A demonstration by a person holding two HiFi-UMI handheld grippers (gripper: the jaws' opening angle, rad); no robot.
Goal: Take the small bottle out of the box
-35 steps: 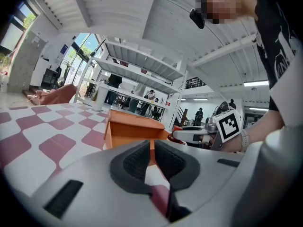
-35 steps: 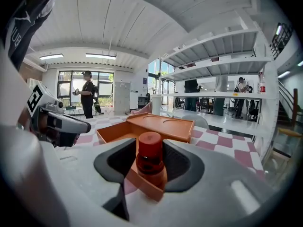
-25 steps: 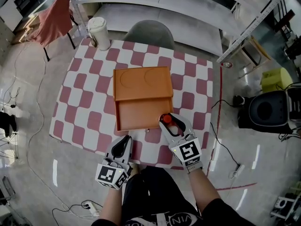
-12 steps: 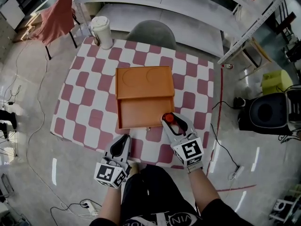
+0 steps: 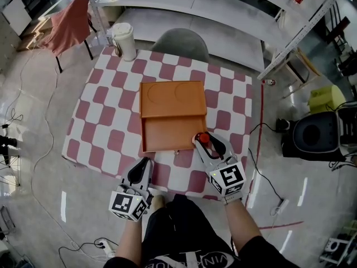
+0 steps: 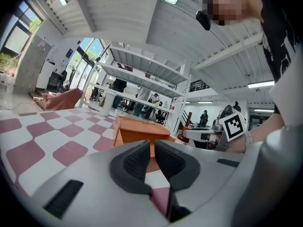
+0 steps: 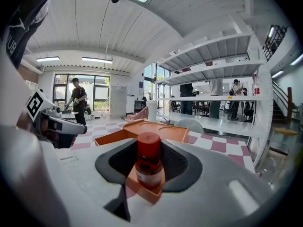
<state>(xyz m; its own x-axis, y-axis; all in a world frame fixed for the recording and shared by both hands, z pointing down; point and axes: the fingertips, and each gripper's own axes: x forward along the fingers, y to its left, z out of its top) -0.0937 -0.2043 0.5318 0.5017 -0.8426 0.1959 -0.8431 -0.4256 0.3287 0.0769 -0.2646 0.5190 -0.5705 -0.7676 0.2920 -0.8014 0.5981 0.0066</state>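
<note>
The orange box (image 5: 172, 116) lies in the middle of the checked table (image 5: 106, 121), its lid slid back so the near half stands open. At the box's near right corner, my right gripper (image 5: 205, 143) is shut on the small bottle (image 5: 203, 138) with a red cap. In the right gripper view the bottle (image 7: 148, 171) stands upright between the pads, above the box corner; the jaws have just closed in on it. My left gripper (image 5: 141, 165) hovers at the table's front edge, left of the box, shut and empty (image 6: 152, 157).
A white lidded cup (image 5: 124, 41) stands at the table's far left corner. A grey chair (image 5: 179, 41) sits behind the table. On the floor to the right are a black device (image 5: 315, 135) and cables.
Both grippers stay about where they were, the bottle still between the right jaws at the box's near right corner. Only the head view has shifted a little.
</note>
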